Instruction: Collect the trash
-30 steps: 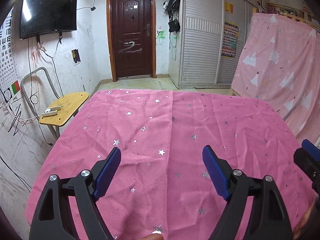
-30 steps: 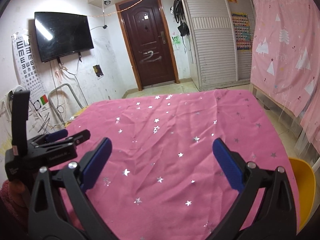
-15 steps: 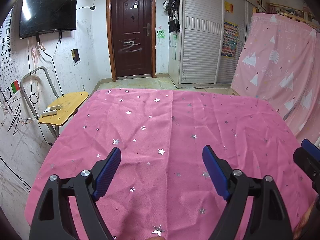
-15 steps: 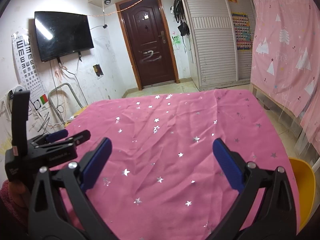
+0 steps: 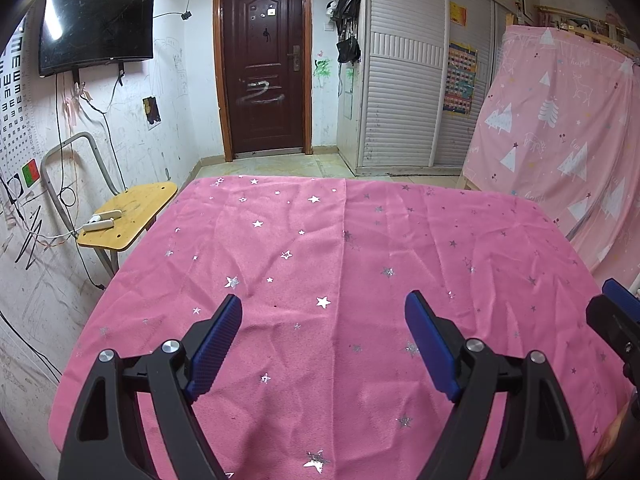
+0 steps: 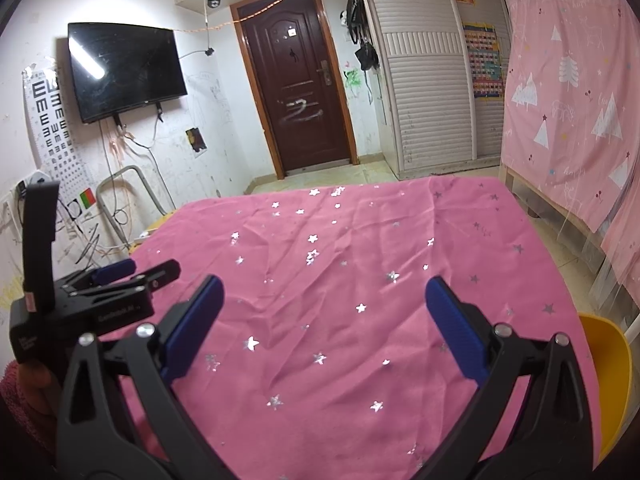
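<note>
Left gripper: at 6 o'clock in the left wrist view, jaws wide apart, nothing between the blue pads, only the cloth below them
Right gripper: at 6 o'clock in the right wrist view, jaws also wide apart and holding nothing; its tip shows at 4 o'clock in the left wrist view
Hand: at 8 o'clock in the right wrist view, with a dark red sleeve, it carries the left gripper
Pink cloth: covers the table, wrinkled, with silver stars printed on it
Trash: I cannot find any piece of trash on the cloth in either view, so where it is I cannot tell
Yellow chair: at 4 o'clock in the right wrist view, just beside the table edge
Wooden seat: at 9 o'clock in the left wrist view, beside the table, two white things lie on it
Pink curtain: at 2 o'clock, with white trees
Brown door: at 12 o'clock, far wall, closed
Television: at 10 o'clock, on the wall, dark screen
</note>
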`<state>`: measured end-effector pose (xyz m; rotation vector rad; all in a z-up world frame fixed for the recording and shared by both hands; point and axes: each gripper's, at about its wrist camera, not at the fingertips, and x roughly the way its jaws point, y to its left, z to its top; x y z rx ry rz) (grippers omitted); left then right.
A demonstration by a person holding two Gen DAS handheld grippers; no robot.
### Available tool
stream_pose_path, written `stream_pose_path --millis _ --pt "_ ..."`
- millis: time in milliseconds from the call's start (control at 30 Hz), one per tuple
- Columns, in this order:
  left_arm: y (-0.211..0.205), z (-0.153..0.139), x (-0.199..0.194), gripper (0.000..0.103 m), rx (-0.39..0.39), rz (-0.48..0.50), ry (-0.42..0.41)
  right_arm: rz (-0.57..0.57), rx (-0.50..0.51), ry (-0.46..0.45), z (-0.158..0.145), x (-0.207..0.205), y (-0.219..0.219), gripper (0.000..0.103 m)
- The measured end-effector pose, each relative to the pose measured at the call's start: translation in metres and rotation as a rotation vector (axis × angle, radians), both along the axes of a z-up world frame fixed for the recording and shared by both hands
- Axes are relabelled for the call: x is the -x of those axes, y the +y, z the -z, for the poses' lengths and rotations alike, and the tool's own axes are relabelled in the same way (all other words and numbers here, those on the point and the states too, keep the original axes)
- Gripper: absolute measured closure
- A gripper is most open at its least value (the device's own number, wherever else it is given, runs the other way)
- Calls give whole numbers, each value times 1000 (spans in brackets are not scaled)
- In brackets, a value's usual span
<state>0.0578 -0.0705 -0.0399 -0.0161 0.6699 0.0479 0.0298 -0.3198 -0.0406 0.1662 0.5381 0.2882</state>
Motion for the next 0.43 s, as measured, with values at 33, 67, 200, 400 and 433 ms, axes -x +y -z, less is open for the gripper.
stream_pose_path --millis 33,67,200,400,433 --pt "0 0 0 27 0 1 0 -1 0 0 0 0 0 6" --pt "0 1 0 27 0 1 1 0 0 1 0 0 0 6" --pt "1 3 -1 27 0 3 3 0 1 1 1 0 1 6" --pt "2 3 -1 27 1 3 4 1 -1 0 0 1 2 6" --pt "2 3 -1 27 1 3 4 0 -1 0 0 1 2 6"
